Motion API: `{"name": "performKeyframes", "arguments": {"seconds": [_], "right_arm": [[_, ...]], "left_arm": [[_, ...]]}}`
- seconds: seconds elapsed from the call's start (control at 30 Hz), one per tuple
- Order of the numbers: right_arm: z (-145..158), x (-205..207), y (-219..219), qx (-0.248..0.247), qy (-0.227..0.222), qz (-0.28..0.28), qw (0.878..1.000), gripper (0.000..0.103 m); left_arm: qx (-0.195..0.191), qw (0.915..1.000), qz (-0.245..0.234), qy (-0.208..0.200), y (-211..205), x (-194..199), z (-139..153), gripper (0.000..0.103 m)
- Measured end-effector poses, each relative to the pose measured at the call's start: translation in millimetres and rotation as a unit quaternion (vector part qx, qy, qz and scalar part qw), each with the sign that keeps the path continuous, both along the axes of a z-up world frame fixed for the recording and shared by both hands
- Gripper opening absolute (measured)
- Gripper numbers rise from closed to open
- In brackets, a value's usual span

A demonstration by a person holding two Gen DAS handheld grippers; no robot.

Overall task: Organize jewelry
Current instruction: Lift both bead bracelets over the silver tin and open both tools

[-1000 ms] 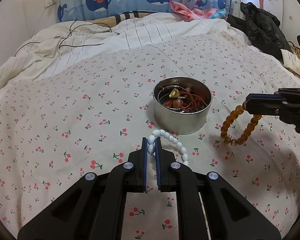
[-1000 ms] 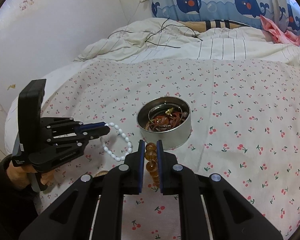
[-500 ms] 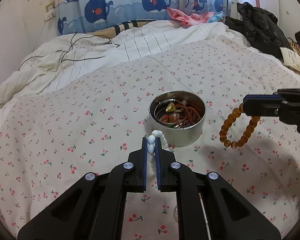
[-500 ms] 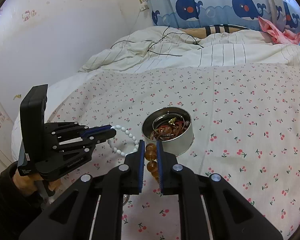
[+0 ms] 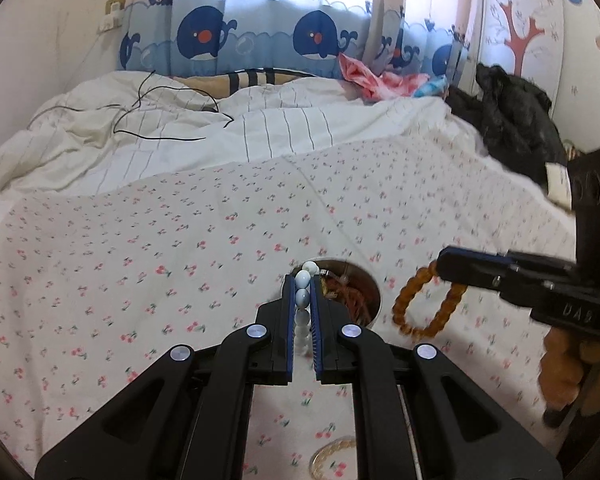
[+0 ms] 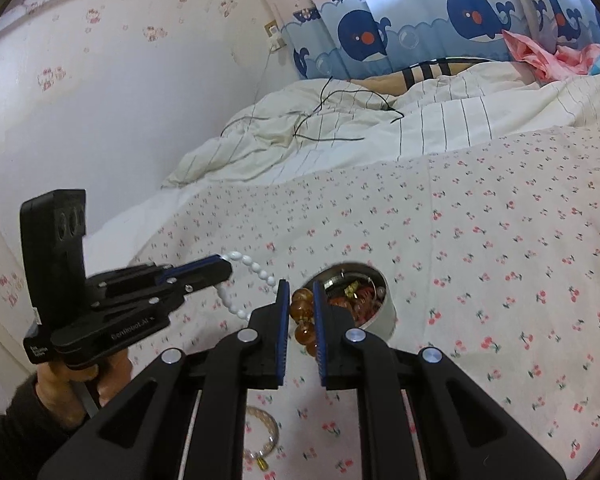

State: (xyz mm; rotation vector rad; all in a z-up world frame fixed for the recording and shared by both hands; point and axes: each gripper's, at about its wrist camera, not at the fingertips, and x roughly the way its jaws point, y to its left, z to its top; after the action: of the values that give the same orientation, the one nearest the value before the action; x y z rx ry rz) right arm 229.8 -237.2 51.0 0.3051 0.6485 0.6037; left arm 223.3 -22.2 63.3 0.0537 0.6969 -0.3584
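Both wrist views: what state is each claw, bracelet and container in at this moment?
Left claw: shut on white bead bracelet.
White bead bracelet: held off the bed, hanging in a loop.
Right claw: shut on amber bead bracelet.
Amber bead bracelet: held off the bed, dangling.
Metal tin: open, upright, holding jewelry.
Gold bangle: lying loose on the cherry-print sheet.

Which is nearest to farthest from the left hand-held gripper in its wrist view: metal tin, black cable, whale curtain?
1. Metal tin: just beyond the left hand-held gripper, slightly right.
2. Black cable: on the striped duvet, far left.
3. Whale curtain: at the back wall.
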Motion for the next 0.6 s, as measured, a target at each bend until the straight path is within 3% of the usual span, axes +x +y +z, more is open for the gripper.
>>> {"name": "performKeyframes", "arguments": {"seconds": [0.37, 0.6], "right_arm": [[-3, 30, -3, 0.021, 0.020, -0.015, 0.999, 0.013], [-6, 43, -7, 0.024, 0.027, -0.022, 0.999, 0.013]], "left_arm": [[-0.080, 0.9955, -0.026, 0.044, -15, 36, -16, 0.006], [-0.079, 0.9928, -0.039, 0.081, -39, 61, -44, 0.007]]}}
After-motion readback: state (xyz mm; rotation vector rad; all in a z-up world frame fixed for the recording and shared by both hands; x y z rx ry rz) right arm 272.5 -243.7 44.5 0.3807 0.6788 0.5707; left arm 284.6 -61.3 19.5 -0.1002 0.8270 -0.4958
